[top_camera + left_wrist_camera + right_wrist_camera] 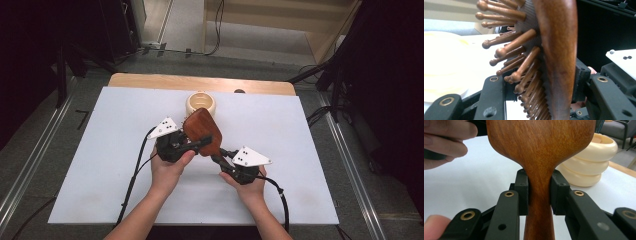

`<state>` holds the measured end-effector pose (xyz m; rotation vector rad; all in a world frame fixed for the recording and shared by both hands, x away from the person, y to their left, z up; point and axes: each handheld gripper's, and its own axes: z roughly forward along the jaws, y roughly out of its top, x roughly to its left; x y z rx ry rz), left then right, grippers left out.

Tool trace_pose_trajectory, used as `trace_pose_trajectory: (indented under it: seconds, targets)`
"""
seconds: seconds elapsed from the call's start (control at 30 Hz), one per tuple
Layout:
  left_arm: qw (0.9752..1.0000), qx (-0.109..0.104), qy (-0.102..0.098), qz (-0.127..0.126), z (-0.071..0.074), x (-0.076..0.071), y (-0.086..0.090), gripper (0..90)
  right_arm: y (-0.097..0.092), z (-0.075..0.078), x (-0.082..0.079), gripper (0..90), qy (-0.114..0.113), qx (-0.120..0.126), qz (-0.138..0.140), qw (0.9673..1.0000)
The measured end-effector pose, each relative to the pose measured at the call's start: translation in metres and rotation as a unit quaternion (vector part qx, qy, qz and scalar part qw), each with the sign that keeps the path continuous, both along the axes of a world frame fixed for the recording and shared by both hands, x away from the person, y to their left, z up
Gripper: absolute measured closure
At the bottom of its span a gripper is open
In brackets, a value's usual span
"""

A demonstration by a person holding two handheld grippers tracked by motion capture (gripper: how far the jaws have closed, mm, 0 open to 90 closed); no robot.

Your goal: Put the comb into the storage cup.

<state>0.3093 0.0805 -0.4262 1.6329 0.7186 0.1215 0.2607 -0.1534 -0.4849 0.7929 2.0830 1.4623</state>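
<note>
The wooden hairbrush (202, 131) is up off the white table (100, 150), held between my two grippers in front of me, its broad paddle head tilted toward the far side and its smooth brown back facing up in the high view. My right gripper (538, 192) has its pads pressed on both sides of the narrow neck where the handle widens into the head, so that grip is closed on the brush and carries it; I judge the neck is the sensible place, since the wood is slim there and the flare above keeps it from slipping through. My left gripper (541, 85) takes the head itself: in the left gripper view one jaw sits against the polished back while the other stands among the round-tipped wooden bristles (509, 50), and I read that as a clamp across the head, though the bristle-side contact is partly hidden. Holding it at two points should steady the brush so it cannot swing about the neck. Just beyond the head stands a cream ribbed cup (201, 104), near the far edge of the table, apart from the brush and likely where it belongs
</note>
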Motion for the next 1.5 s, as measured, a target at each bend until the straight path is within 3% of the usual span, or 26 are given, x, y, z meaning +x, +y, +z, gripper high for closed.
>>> trace_pose_trajectory:
  seconds: [0.13, 0.23, 0.37, 0.47, 0.6, 0.83, 1.23, 1.33, 1.5]
  targets:
    - [0.9999, -0.009, 0.005, 0.012, 0.001, 0.002, 0.001, 38.7, -0.001, 0.003, -0.003, 70.3, -0.01, 0.002, -0.003, 0.9999]
    - [0.9997, -0.012, 0.018, 0.012, 0.001, 0.003, 0.0, 20.8, 0.001, 0.006, -0.005, 70.4, -0.013, 0.01, 0.0, 0.9999]
    - [0.9998, -0.002, 0.019, 0.009, -0.002, 0.002, -0.004, 16.3, 0.004, 0.007, -0.006, 70.3, -0.016, 0.007, 0.007, 0.9998]
    - [0.9998, -0.004, 0.015, 0.01, -0.002, 0.0, -0.006, 21.2, 0.006, 0.006, -0.006, 70.3, -0.015, 0.004, 0.008, 0.9998]
    - [0.9996, -0.004, 0.022, 0.018, -0.001, 0.002, -0.004, 38.1, 0.007, 0.006, -0.006, 70.3, -0.015, 0.006, 0.008, 0.9998]
    - [0.9993, -0.01, 0.037, -0.001, -0.003, 0.004, -0.006, 46.1, 0.008, 0.003, -0.006, 70.3, -0.013, 0.001, -0.001, 0.9999]
    - [0.999, -0.008, 0.029, -0.032, 0.0, 0.002, -0.005, 56.6, 0.009, 0.001, -0.004, 68.3, -0.01, 0.009, -0.002, 0.9999]
    - [0.9991, -0.009, 0.026, -0.032, 0.001, 0.002, -0.004, 57.5, 0.006, 0.003, -0.003, 61.9, -0.002, 0.033, 0.001, 0.9995]
    - [0.9992, 0.0, 0.025, -0.032, 0.002, 0.003, -0.002, 58.2, 0.001, 0.005, 0.0, 39.3, 0.018, 0.055, 0.002, 0.9983]
